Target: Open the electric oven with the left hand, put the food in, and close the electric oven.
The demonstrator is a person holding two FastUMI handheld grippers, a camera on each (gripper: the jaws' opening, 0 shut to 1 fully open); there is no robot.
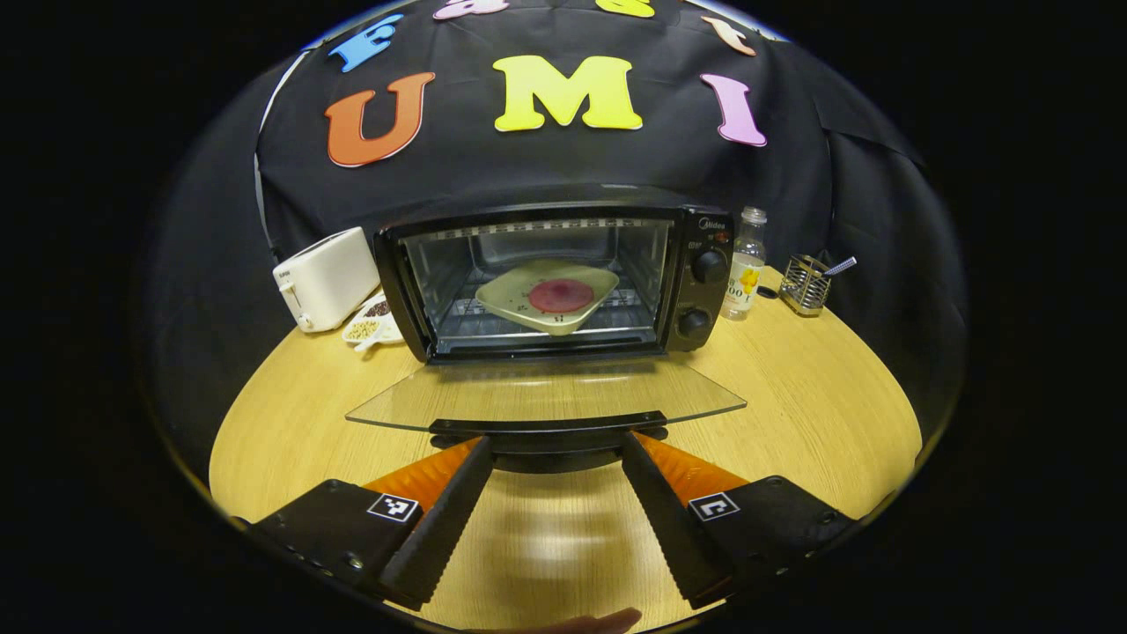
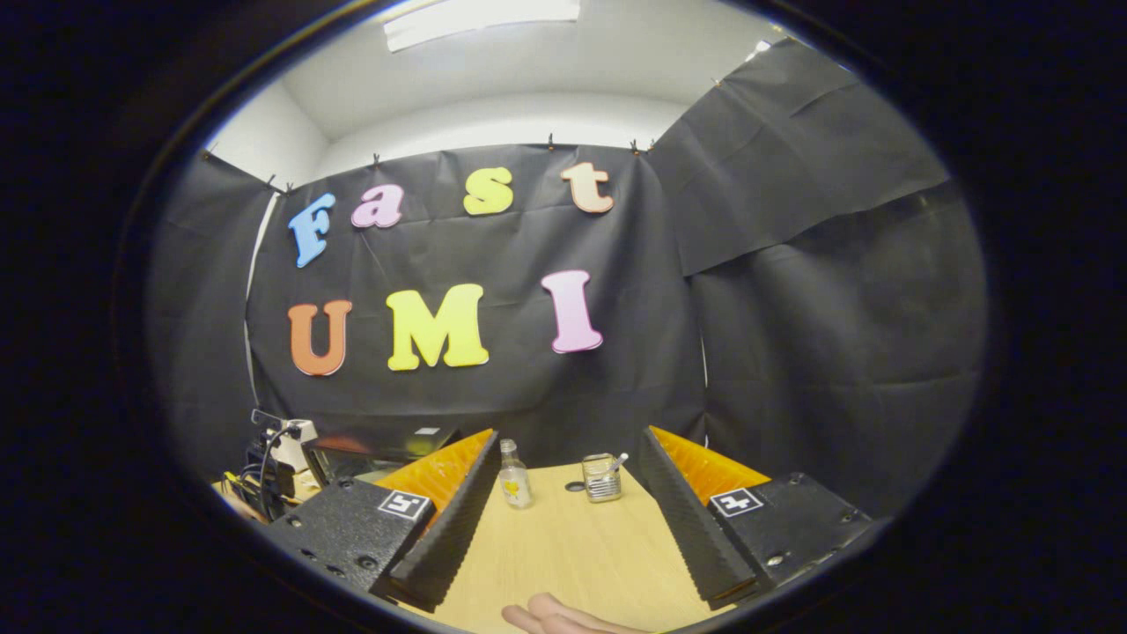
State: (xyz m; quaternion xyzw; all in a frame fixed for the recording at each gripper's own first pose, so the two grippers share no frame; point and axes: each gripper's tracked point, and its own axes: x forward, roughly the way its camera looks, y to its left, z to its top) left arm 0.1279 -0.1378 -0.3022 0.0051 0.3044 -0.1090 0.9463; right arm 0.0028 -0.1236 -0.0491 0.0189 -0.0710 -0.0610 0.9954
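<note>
From the left gripper view I see the pale wood-grain worktop point(image 1: 810, 396) spreading out in front of me, backed by the booth's black cloth wall point(image 1: 546, 167). The electric oven point(image 1: 563, 282) stands toward the back of it with its glass door point(image 1: 546, 396) dropped flat toward me. Inside, on the rack, sits a pale plate point(image 1: 546, 295) carrying a round reddish piece of food point(image 1: 561, 296) — so the food is in the oven and the door is not yet shut.

My left gripper point(image 1: 556, 445) is spread wide, its fingers point(image 1: 458, 493) reaching either side of the door's dark handle point(image 1: 546, 429); the tips look to sit right at the handle's ends, but I cannot tell whether they press on it. Left of the oven is a white toaster point(image 1: 326, 277), with a small white dish of grains point(image 1: 370, 324) just beside the oven's corner. On the right stand a clear bottle point(image 1: 745, 264) next to the control knobs and, farther along, a wire holder point(image 1: 806, 283) with a utensil in it.

In the right gripper view my right gripper point(image 2: 565, 445) hangs released, fingers wide apart and holding nothing, above the bare worktop — the bottle and holder appear between them at the far edge. Above the cloth I see a white ceiling with a light panel point(image 2: 480, 22). Fingertips of a hand point(image 2: 555, 616) show at the bottom edge.
</note>
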